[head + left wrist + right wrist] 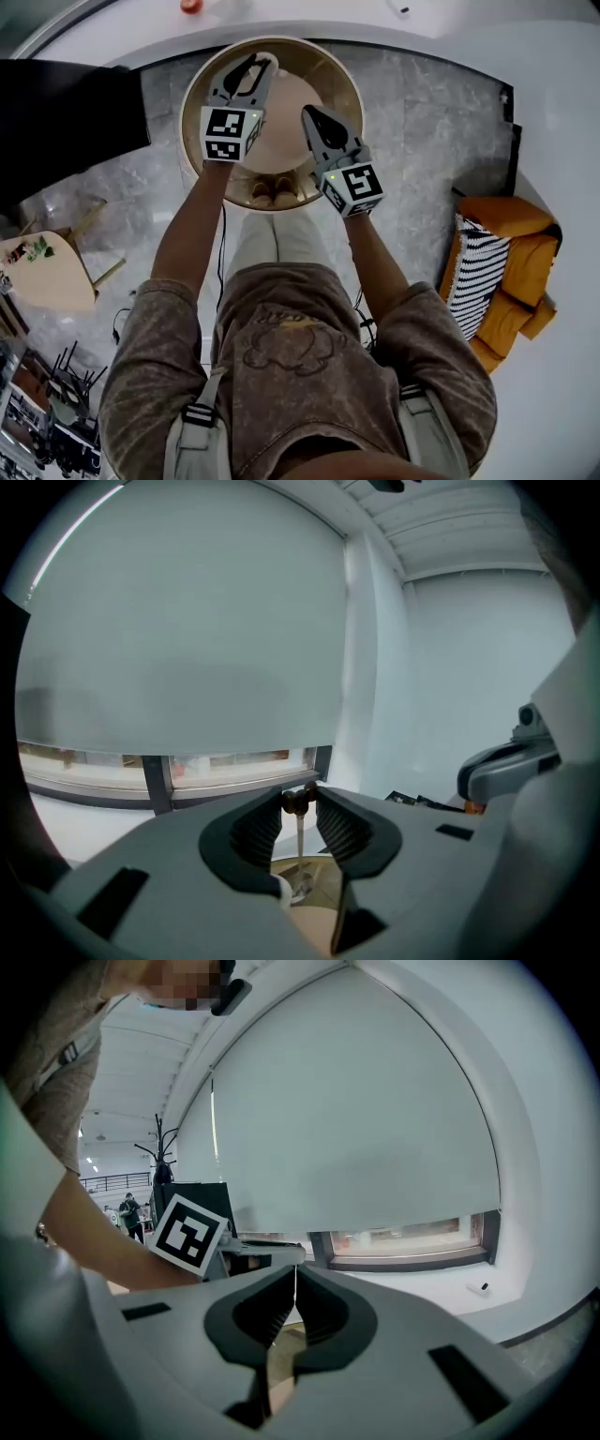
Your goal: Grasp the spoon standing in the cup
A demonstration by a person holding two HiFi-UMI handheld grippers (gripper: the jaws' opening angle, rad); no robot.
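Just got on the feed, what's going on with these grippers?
A person holds a gripper in each hand over a round table. The left gripper pinches the brown top end of the spoon, whose thin stem hangs down between its jaws. The right gripper is shut with nothing in it, alongside.

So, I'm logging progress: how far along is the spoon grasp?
Done: the left gripper is shut on the spoon, pinching its brown handle end, with the bowl hanging above the round table. In hand: that grip. The right gripper is shut and empty. Left: nothing obvious; no cup can be made out.
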